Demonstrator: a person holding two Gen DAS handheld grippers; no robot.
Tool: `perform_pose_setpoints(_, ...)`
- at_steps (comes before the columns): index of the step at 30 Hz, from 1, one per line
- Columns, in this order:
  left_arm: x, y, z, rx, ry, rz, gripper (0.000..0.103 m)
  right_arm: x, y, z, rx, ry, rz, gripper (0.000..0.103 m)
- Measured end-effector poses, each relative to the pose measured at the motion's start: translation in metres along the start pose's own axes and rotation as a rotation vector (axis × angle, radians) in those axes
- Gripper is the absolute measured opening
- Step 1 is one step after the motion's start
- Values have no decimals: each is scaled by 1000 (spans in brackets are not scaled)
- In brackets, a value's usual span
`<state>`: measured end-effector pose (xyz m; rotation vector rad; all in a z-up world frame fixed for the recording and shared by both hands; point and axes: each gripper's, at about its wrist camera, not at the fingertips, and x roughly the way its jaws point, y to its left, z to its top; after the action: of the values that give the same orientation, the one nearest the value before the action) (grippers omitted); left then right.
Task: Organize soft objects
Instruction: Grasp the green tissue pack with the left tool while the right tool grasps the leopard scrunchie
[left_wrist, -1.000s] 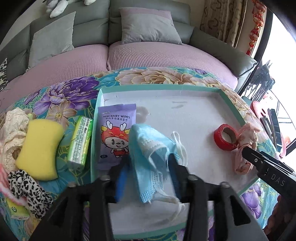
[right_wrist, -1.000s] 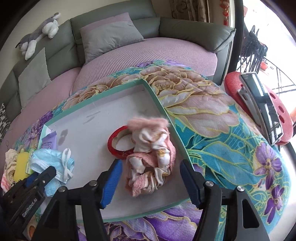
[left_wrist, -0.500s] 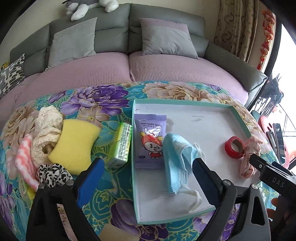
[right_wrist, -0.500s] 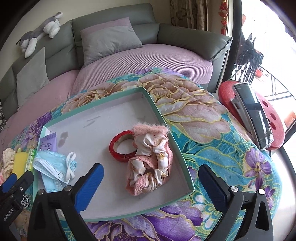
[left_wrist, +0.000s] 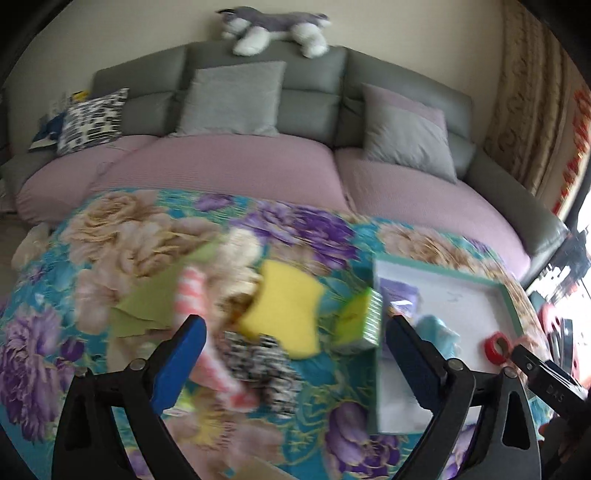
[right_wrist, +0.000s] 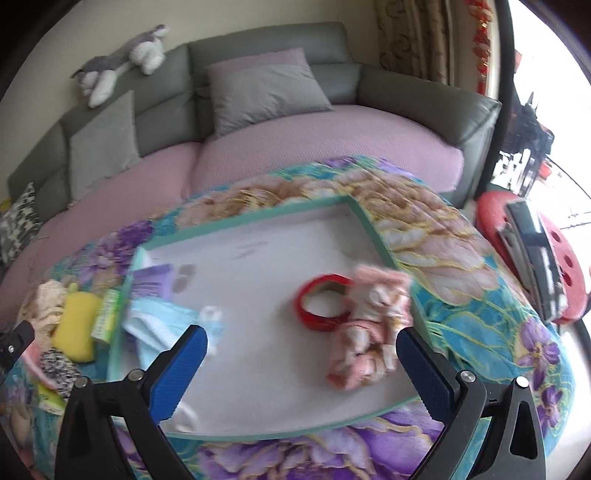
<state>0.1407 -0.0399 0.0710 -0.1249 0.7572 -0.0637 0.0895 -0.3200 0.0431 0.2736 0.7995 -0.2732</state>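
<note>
My left gripper (left_wrist: 295, 365) just spread wide, empty, over yellow sponge (left_wrist: 284, 314) and leopard scrunchie (left_wrist: 258, 360), my right gripper (right_wrist: 301, 371) gaping, empty, above tray (right_wrist: 258, 218), pink cloth (right_wrist: 369, 332) loose inside

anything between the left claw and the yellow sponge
Nothing blocks it from above. The open left claw is empty, and the yellow sponge lies bare-topped, though a leopard-print scrunchie crowds its near edge and a green tissue pack lies beside it.

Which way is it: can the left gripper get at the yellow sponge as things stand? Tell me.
Probably yes. The left gripper stands open and empty, aimed at the pile beside the tray. The yellow sponge lies uncovered on top; only the leopard-print cloth crowds its near edge.
</note>
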Motion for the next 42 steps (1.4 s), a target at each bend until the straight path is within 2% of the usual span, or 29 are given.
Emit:
perform_pose_setpoints(4, -9, 46, 4, -80, -20, 97, 102, 2, 36, -3, -30, 17, 107, 103)
perform_pose_setpoints(9, -13, 100, 1, -191, -15, 182, 102, 7, 82, -13, -94, 41, 174, 103)
perform_pose_setpoints(14, -21, 131, -3, -265, -34, 215, 102, 10, 116, -22, -128, 62, 244, 103)
perform_pose_setpoints(21, -23, 161, -7, -313, -28, 237, 102, 13, 173, -39, -227, 86, 316, 103)
perform_pose_setpoints(27, -21, 172, -13, -312, -28, 248, 102, 21, 205, -55, -283, 131, 343, 103)
perform_pose_setpoints(31, -10, 169, -16, -305, 7, 208, 102, 28, 214, -60, -302, 151, 340, 103)
perform_pose_setpoints(42, 36, 143, -31, -216, 199, 169, 102, 32, 202, -58, -262, 165, 336, 103)
